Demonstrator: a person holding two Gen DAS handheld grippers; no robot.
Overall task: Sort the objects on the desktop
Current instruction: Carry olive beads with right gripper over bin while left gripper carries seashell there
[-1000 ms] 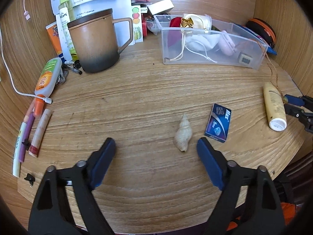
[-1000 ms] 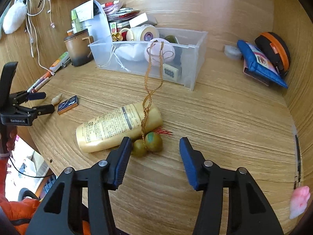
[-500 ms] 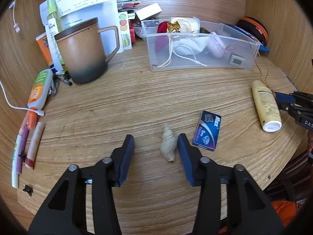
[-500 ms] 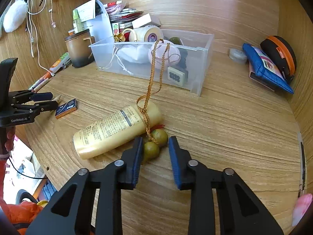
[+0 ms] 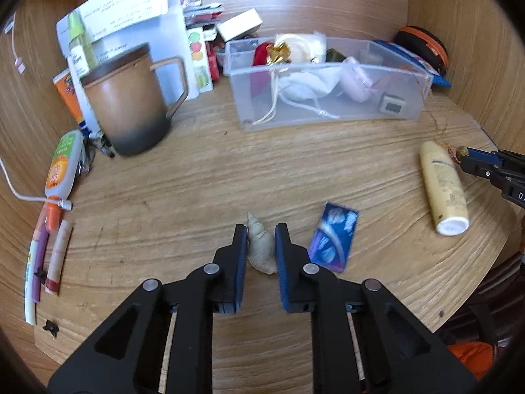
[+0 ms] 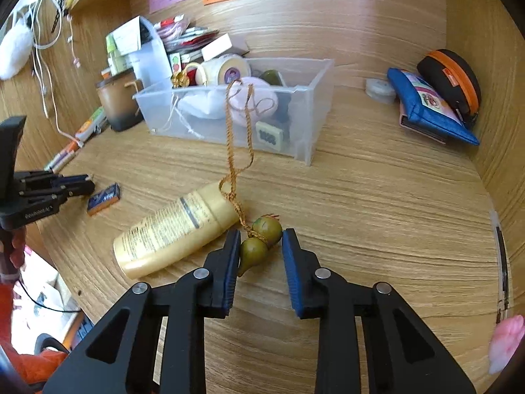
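In the left wrist view my left gripper (image 5: 261, 229) is shut on a pale spiral seashell (image 5: 261, 251) that lies on the wooden desk, with a blue pad against each side of it. In the right wrist view my right gripper (image 6: 261, 233) is shut on a small green gourd charm (image 6: 266, 229). The charm's brown braided cord (image 6: 231, 151) trails over a cream bottle (image 6: 174, 229) towards the clear plastic bin (image 6: 315, 111). The bin (image 5: 328, 115) holds several small items. The left gripper (image 6: 78, 185) also shows at the left edge of the right wrist view, and the right gripper (image 5: 472, 161) at the right edge of the left wrist view.
A blue box (image 5: 334, 239) lies just right of the shell, with the cream bottle (image 5: 444, 187) further right. A brown mug (image 5: 131, 105), tubes and pens (image 5: 59, 246) line the left. A blue pouch (image 6: 430, 105) and a black-orange case (image 6: 452, 78) sit at the back right.
Both grippers have closed from open. The left one came forward around the seashell and shut on it; the right one shut on the gourd charm.
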